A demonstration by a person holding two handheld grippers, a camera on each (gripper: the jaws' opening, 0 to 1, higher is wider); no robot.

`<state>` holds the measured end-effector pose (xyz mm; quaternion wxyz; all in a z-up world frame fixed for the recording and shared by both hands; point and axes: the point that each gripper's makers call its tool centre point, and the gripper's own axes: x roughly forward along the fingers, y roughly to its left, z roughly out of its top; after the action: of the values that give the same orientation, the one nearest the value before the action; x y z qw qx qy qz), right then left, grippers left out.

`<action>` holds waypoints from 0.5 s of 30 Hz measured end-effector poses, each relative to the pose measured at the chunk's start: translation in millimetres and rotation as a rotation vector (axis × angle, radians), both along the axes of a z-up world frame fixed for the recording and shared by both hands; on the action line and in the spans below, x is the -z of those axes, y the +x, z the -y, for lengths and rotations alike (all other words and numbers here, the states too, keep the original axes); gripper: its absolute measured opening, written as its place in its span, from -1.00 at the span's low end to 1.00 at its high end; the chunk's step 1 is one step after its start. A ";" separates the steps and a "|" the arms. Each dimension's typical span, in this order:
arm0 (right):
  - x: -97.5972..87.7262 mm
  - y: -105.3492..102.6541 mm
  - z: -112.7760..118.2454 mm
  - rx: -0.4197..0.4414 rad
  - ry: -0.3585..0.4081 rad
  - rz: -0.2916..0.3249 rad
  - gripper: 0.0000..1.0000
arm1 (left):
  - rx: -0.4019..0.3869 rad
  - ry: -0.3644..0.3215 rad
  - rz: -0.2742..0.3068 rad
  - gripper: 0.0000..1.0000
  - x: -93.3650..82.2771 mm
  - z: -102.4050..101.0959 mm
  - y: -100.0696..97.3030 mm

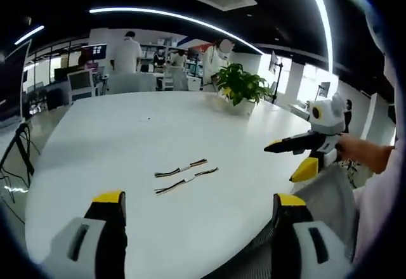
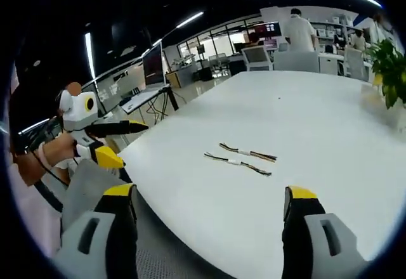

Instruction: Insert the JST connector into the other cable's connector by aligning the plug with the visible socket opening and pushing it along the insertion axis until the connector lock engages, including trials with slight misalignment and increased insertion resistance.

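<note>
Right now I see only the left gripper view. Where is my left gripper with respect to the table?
Observer: In the right gripper view, the left gripper hangs off the edge of the table, not above the top. A hand holds it, and its jaws are apart and empty.
Operator: And the right gripper's own jaws, seen from its camera?
Observer: The right gripper is open with nothing between the jaws. The two cables lie on the table ahead of it, apart from both jaws.
</note>
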<state>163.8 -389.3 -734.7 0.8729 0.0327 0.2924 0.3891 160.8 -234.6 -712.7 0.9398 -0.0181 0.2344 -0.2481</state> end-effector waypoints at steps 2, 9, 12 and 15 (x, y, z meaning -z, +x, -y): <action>5.4 -2.3 -1.7 0.001 -0.006 -0.007 0.89 | -0.011 -0.011 0.006 0.87 2.0 -0.5 -0.7; 31.3 -14.4 -7.2 -0.075 -0.146 0.020 0.84 | 0.027 0.030 -0.033 0.78 30.7 8.2 -15.6; 42.9 -20.5 -5.9 -0.081 -0.158 -0.044 0.84 | 0.021 0.077 -0.067 0.78 38.2 5.3 -15.8; 44.3 -17.3 -5.2 -0.070 -0.140 -0.045 0.83 | 0.052 0.107 -0.080 0.78 46.0 12.1 -19.4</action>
<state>146.5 -384.1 -779.0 0.8522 -0.0299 0.3394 0.3970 141.4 -246.7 -758.7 0.9224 0.0283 0.2852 -0.2588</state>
